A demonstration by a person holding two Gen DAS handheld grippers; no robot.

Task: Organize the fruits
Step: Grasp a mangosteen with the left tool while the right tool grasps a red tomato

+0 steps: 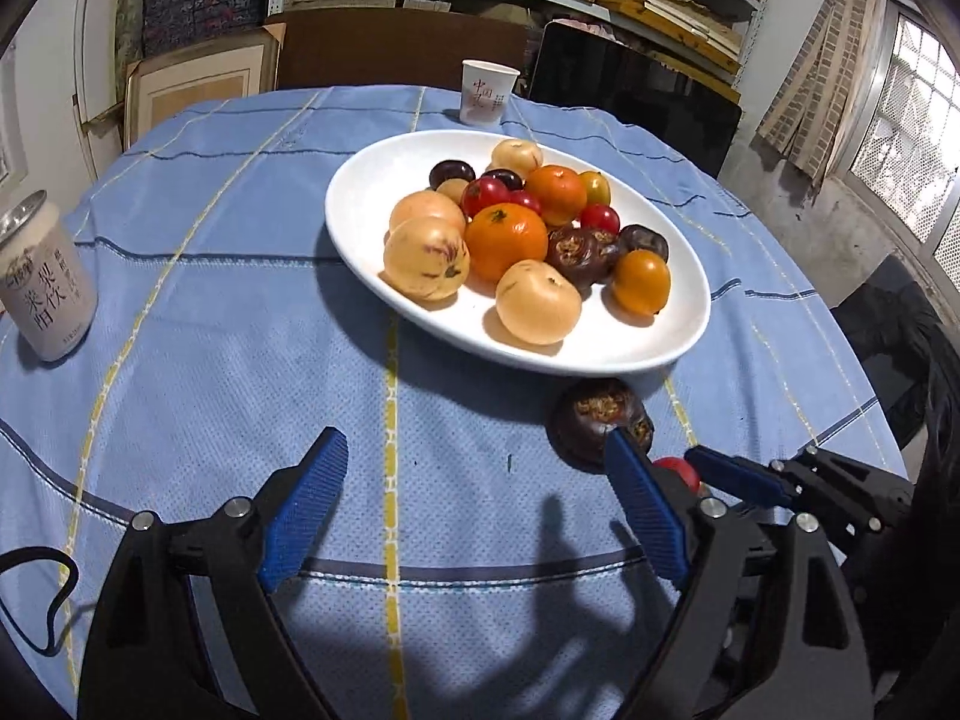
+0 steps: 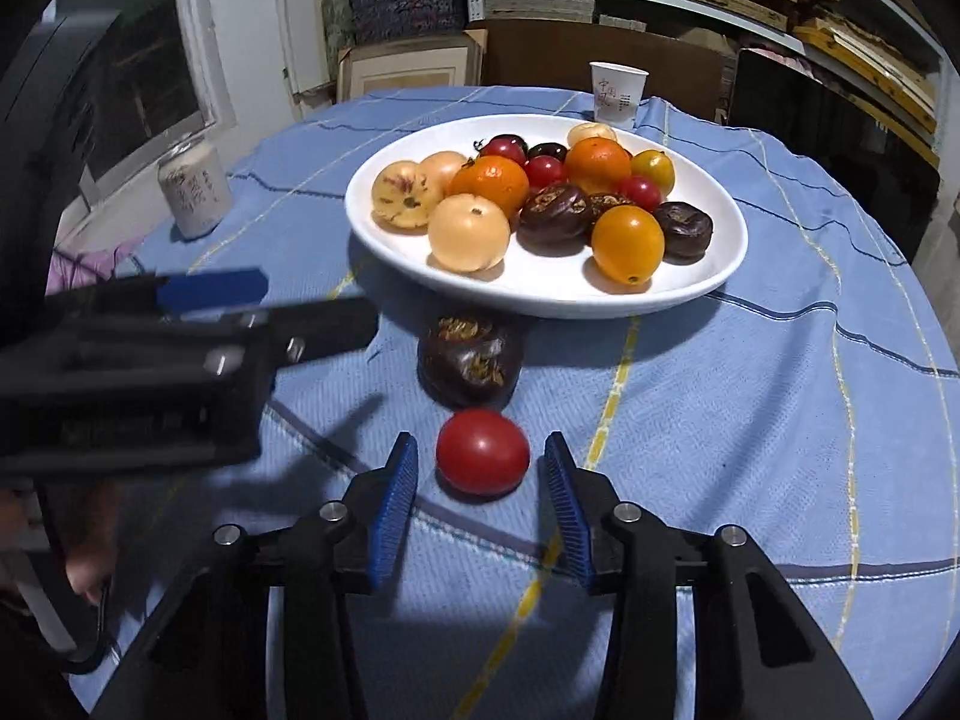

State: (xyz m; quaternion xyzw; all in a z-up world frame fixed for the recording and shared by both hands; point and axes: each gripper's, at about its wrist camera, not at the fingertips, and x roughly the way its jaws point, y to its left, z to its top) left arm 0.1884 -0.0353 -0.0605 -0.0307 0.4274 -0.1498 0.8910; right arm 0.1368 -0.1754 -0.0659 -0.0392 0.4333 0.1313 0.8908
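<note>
A white oval plate [image 1: 372, 192] [image 2: 384, 228] on the blue tablecloth holds several fruits: oranges, pale yellow fruits, red cherry tomatoes and dark water chestnuts. A dark water chestnut [image 1: 594, 420] [image 2: 471, 360] lies on the cloth just in front of the plate. A red tomato [image 2: 483, 450] [image 1: 678, 471] lies in front of it. My right gripper [image 2: 480, 462] is open with its fingers on either side of the tomato, not touching it. My left gripper [image 1: 474, 468] is open and empty over bare cloth, left of both fruits.
A white paper cup [image 1: 487, 91] [image 2: 618, 90] stands behind the plate. A pale drink can [image 1: 45, 282] [image 2: 195, 189] stands at the left of the table. Shelves and cardboard boxes [image 1: 198, 84] stand behind the round table.
</note>
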